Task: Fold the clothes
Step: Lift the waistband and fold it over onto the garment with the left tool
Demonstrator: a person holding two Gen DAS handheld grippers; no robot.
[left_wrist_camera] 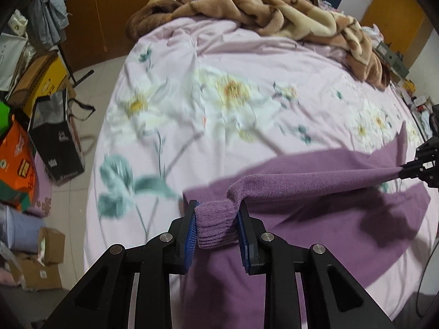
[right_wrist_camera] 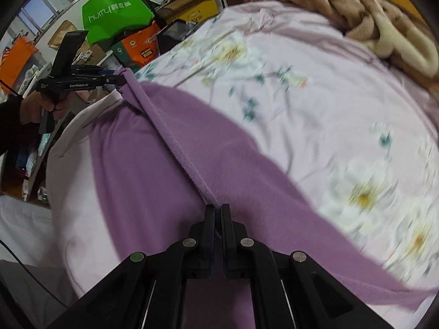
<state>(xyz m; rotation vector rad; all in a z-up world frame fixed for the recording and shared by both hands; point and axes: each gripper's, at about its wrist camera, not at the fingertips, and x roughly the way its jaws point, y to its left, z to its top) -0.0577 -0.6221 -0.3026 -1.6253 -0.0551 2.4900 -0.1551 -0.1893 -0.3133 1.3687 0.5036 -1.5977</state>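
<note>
Over floral bed (left_wrist_camera: 192, 54), purple garment (left_wrist_camera: 315, 219) – apparently taut between left tongs (left_wrist_camera: 216, 224) and right tongs (right_wrist_camera: 218, 219) – both pinching it.

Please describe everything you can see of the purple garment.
The purple garment looks like soft fleece, plain, with a ribbed cuff. The left gripper clamps that bunched cuff; the right gripper is shut on another edge. A taut folded edge runs between them, raised, while the rest drapes onto the floral bedsheet.

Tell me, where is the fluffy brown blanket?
The brown blanket lies heaped at the far end of the bed, beyond the purple garment, at the top of the left wrist view and top right of the right wrist view.
</note>
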